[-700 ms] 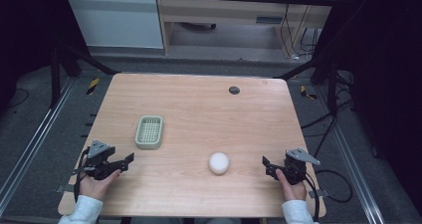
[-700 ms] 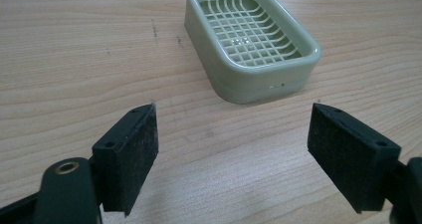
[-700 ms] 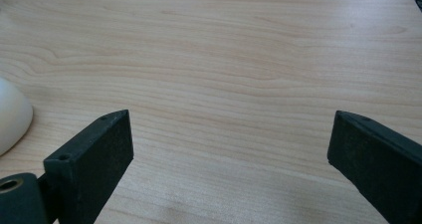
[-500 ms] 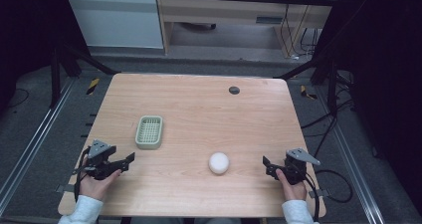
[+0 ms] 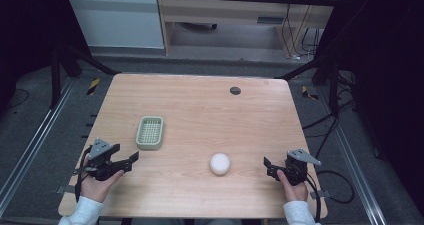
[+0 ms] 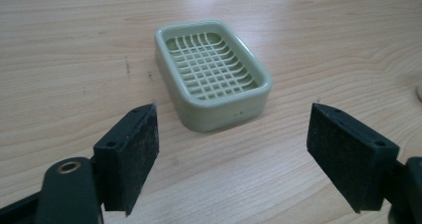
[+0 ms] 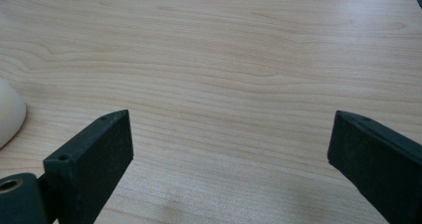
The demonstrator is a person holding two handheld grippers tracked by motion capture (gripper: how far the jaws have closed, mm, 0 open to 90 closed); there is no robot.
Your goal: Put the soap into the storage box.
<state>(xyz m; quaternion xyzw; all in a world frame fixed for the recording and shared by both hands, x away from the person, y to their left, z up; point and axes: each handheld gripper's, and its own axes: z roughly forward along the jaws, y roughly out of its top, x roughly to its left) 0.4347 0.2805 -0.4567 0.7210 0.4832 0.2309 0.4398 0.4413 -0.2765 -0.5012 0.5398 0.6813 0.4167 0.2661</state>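
A pale green soap dish point(image 5: 150, 132) with a slotted grid floor lies left of centre on the wooden table point(image 5: 200, 105). It is empty in the left gripper view, where the dish point(image 6: 211, 73) lies just ahead of the wide jaws. A white rounded soap bar point(image 5: 220, 163) rests near the front middle; its edge point(image 7: 9, 113) shows at the left of the right gripper view. My left gripper point(image 5: 131, 161) is held open near the front left edge, pointing toward the dish. My right gripper point(image 5: 267, 166) is open at the front right, to the right of the soap, nothing between its jaws.
A small dark round cap point(image 5: 235, 90) sits in the tabletop at the back right. Black cables point(image 5: 335, 185) trail off the right edge. Metal frame rails point(image 5: 30, 150) run along both sides, and cabinets stand beyond the far edge.
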